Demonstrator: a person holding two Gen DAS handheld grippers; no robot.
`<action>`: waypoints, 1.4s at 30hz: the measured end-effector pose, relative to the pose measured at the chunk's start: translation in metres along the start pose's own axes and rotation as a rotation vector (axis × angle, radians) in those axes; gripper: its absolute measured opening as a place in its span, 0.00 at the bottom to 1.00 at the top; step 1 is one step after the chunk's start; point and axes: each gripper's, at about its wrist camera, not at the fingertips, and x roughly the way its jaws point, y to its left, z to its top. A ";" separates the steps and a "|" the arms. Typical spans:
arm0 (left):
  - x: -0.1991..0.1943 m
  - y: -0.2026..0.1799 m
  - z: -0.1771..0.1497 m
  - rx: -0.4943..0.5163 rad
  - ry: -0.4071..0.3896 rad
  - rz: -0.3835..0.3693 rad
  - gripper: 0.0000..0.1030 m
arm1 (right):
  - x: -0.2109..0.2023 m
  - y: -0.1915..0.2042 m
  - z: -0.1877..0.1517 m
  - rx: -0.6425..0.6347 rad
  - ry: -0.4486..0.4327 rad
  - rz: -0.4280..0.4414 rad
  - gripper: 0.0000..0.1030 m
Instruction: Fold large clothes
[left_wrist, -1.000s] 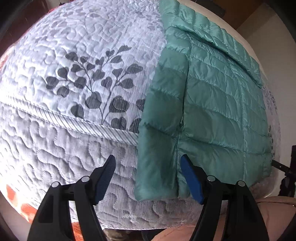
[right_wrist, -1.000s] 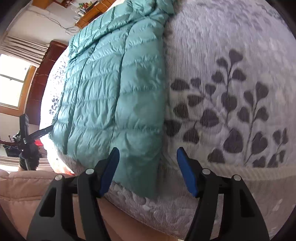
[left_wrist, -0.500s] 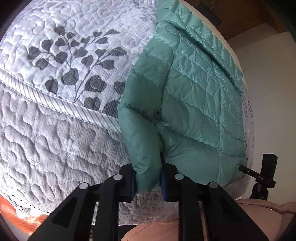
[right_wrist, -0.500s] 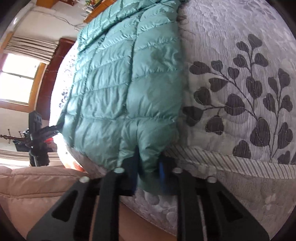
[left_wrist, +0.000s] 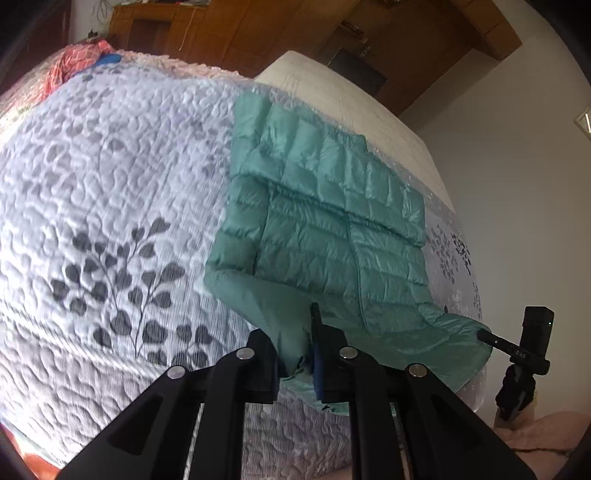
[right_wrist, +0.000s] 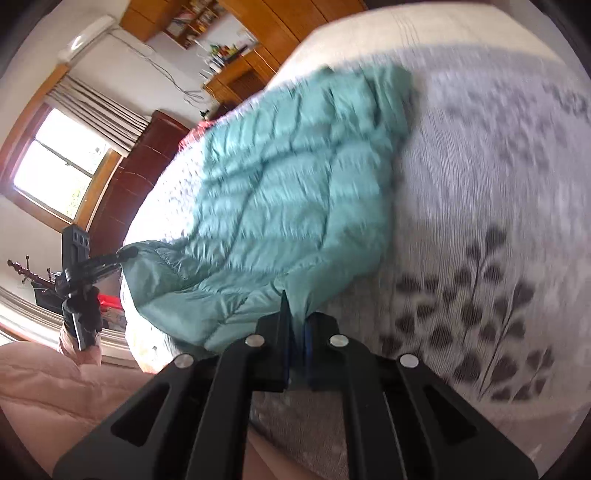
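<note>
left wrist view, nearest first: the left gripper (left_wrist: 295, 363) has just been closing and now pinches the near left hem corner of the green puffer jacket (left_wrist: 332, 236) between its blue pads (left_wrist: 317, 365), jaws almost together with only thin fabric bunched in the gap. right wrist view, though blurred, shows the right gripper (right_wrist: 297, 354) clamped the same way on the opposite hem corner of the jacket (right_wrist: 280, 192), its jaws having just been closing too, cloth rising out of the slit. holding both bottom corners makes sense for a fold: the hem can be carried as 1 edge toward the collar. both tools tilt steeply down over the near edge of the bed. the near part of the jacket hangs up off the quilted bedspread (left_wrist: 110, 206), while its middle and hood end lie flat farther away on the bed, right of the leaf print. beyond that stand wooden cabinets (left_wrist: 229, 29). in the right view a window (right_wrist: 55, 177) shows far left.
</note>
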 end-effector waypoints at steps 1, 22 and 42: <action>0.000 -0.003 0.009 0.011 -0.010 0.002 0.12 | -0.002 -0.001 0.011 -0.010 -0.011 -0.005 0.04; 0.122 0.002 0.240 -0.004 -0.105 0.025 0.12 | 0.078 -0.072 0.266 0.069 -0.011 0.001 0.04; 0.235 0.039 0.302 -0.076 0.048 0.075 0.19 | 0.161 -0.146 0.320 0.272 0.075 0.003 0.13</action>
